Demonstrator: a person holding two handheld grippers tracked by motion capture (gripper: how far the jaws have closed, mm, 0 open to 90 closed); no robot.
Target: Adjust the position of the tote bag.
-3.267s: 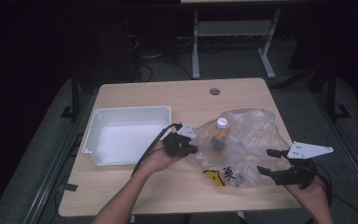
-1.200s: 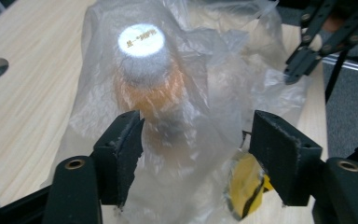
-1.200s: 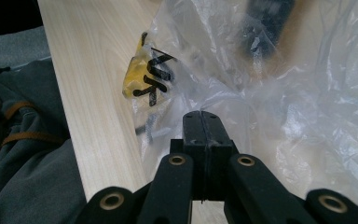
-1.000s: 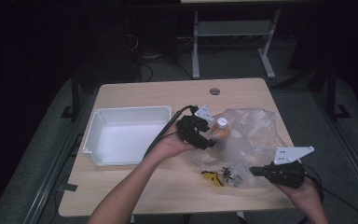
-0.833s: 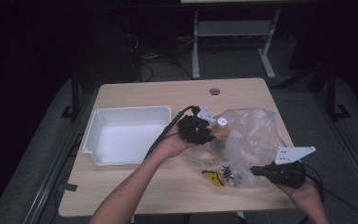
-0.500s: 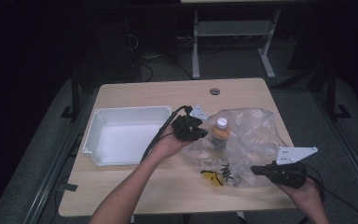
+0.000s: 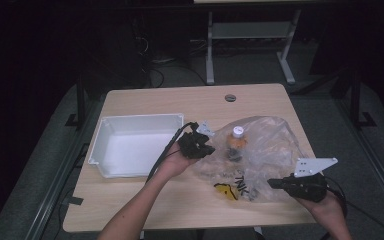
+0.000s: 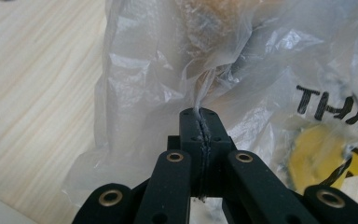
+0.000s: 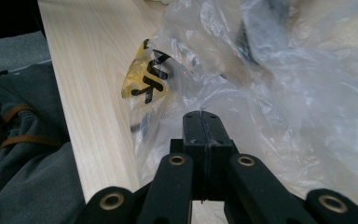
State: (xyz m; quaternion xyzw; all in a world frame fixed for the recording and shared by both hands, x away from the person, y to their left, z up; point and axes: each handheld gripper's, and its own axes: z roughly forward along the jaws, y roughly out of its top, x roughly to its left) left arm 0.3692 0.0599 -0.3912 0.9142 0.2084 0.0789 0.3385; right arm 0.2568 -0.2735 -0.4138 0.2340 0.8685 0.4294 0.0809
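Holding: left gripper pinches the bag; right gripper pinches its near right edge.
Bag: mid-table, right of tray, bottle inside.
Next: probably pull the bag open, gently.

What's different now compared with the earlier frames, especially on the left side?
The left hand-held gripper came down at the clear plastic bag beside the bottle, and its jaws have just closed on a fold of film. The right hand-held gripper stayed clamped on the bag's near edge; white tray unmoved.
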